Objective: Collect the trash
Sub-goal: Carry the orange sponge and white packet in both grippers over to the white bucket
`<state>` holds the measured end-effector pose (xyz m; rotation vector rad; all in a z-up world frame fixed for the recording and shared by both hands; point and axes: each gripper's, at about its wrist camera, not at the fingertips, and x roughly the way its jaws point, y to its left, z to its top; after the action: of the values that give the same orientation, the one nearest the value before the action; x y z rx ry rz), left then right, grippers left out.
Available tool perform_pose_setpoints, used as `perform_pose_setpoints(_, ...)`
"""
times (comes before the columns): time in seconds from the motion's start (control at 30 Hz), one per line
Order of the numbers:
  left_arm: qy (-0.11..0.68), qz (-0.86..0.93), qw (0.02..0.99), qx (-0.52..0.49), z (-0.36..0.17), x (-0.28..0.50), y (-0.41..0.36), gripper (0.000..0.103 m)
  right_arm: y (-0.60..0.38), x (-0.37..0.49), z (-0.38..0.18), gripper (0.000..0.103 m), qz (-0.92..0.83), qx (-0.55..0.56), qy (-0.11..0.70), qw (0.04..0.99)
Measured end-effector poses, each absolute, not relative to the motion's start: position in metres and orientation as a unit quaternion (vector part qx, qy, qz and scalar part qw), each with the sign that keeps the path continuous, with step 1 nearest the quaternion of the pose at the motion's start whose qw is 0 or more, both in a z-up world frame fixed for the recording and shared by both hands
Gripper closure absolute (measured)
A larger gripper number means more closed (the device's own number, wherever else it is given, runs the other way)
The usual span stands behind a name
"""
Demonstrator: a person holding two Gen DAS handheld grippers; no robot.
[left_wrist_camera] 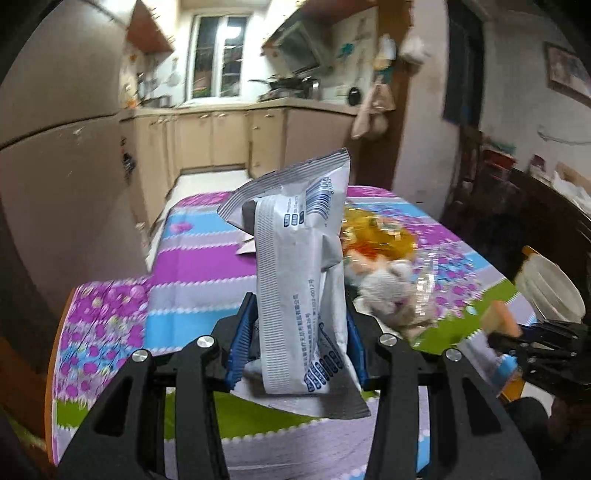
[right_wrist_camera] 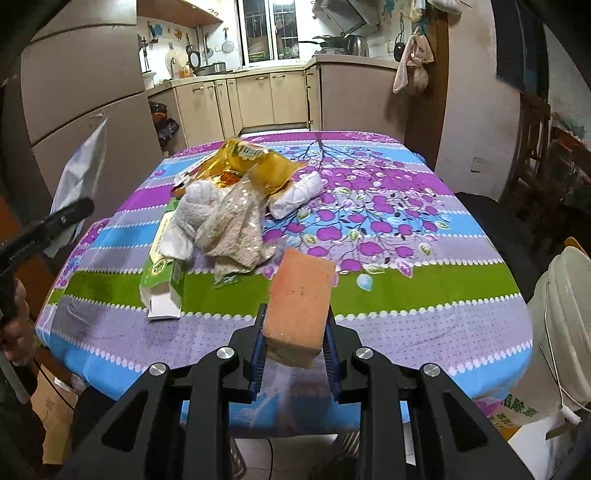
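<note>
Gripping wrapper [left_wrist_camera: 303, 266] (sponge [right_wrist_camera: 299, 295] too).

Both views ride low behind their grippers, looking down across the table [right_wrist_camera: 424, 306] toward the far kitchen window [left_wrist_camera: 218, 55]. The left view sits near the table's near-left edge; the right is near-centre — they share the trash pile [right_wrist_camera: 236, 199] mid-table.

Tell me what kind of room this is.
Most likely a home kitchen with a dining corner. Beige cabinets under a counter, a kettle and pans near the window, and a table in a floral tablecloth piled with wrappers all suggest it.
</note>
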<state>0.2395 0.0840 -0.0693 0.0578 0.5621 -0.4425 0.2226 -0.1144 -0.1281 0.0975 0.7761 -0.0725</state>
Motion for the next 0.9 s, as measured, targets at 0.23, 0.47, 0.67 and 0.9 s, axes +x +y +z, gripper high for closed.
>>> perform_pose_setpoints(0.23,0.264,-0.253,0.93,0.03,-0.075,0.239,0.082,0.061,-0.096,0.227,-0.124,0.075,-0.053,0.026,0.382,0.922)
perform_pose_setpoints(0.47,0.284,-0.243,0.927,0.018,-0.088,0.244,0.091,0.061,-0.087,0.233,-0.124,0.075,-0.052,0.025,0.382,0.922)
perform_pose_setpoints(0.67,0.279,-0.233,0.931,0.027,-0.081,0.235,0.089,0.061,-0.088,0.228,-0.122,0.075,-0.034,0.034,0.376,0.925)
perform_pose_setpoints(0.9,0.27,-0.233,0.933,0.041,-0.062,0.222,0.062,0.061,-0.109,0.213,-0.117,0.075,-0.024,0.055,0.36,0.931)
